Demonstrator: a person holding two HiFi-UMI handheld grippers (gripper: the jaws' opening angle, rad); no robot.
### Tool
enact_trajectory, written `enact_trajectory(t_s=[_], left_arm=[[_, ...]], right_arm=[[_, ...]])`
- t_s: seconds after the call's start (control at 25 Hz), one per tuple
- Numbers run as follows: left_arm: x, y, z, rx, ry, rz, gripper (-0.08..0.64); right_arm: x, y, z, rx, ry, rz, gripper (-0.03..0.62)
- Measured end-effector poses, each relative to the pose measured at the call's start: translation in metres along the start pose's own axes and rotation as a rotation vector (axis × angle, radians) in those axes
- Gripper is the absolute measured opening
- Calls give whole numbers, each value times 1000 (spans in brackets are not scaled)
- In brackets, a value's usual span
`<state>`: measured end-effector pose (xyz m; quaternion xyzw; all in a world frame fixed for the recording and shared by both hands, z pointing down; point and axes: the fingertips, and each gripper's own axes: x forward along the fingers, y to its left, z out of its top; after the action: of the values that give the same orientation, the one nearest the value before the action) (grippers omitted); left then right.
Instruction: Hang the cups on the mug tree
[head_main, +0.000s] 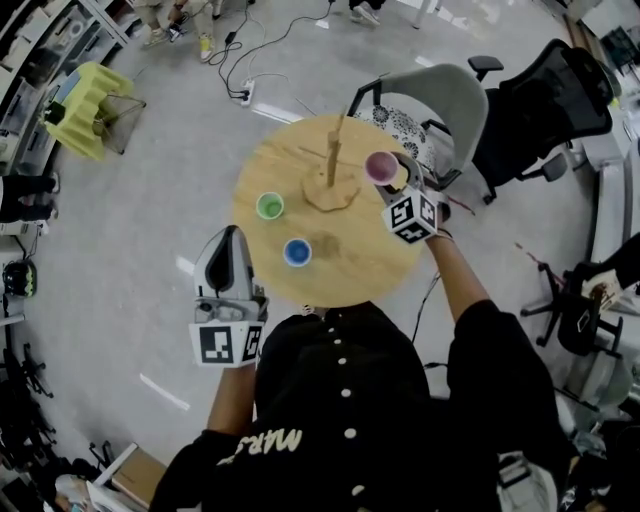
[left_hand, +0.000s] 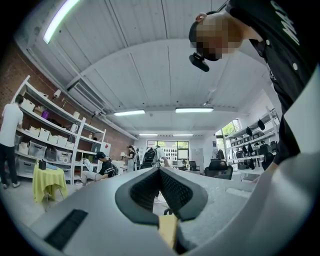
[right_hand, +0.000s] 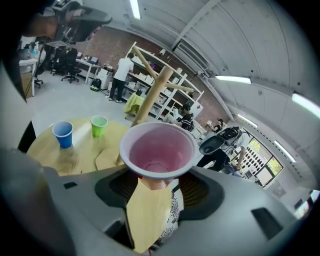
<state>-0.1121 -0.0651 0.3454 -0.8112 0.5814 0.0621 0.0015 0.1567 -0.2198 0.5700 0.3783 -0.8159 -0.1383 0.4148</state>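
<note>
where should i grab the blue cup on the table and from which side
Probably the side wall just under the rim of the blue cup, coming in level from the near left edge of the table, where the left gripper is. The cup stands upright, mouth up, tapering downward, and the green cup sits apart behind it.

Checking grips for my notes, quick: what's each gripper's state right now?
Left gripper: closed, empty.
Right gripper: closed on the pink cup.

Pink cup being held in right tongs, just right of mug tree; green cup, blue cup standing upright, left.
</note>
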Motion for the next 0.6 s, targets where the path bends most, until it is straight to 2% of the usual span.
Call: enact_trajectory(t_s=[0.16,0.32,0.6], left_arm=[[-1,6,2,-4,3,1,-6],[-5,9,0,-8,6,0,-6],[-11,13,2,-11,4,3,-6]], right_arm=[[-2,-2,-7,14,24,-12,258],[0,9,-10,-23,64,13,258],[0,6,28,-106,27,4,259]])
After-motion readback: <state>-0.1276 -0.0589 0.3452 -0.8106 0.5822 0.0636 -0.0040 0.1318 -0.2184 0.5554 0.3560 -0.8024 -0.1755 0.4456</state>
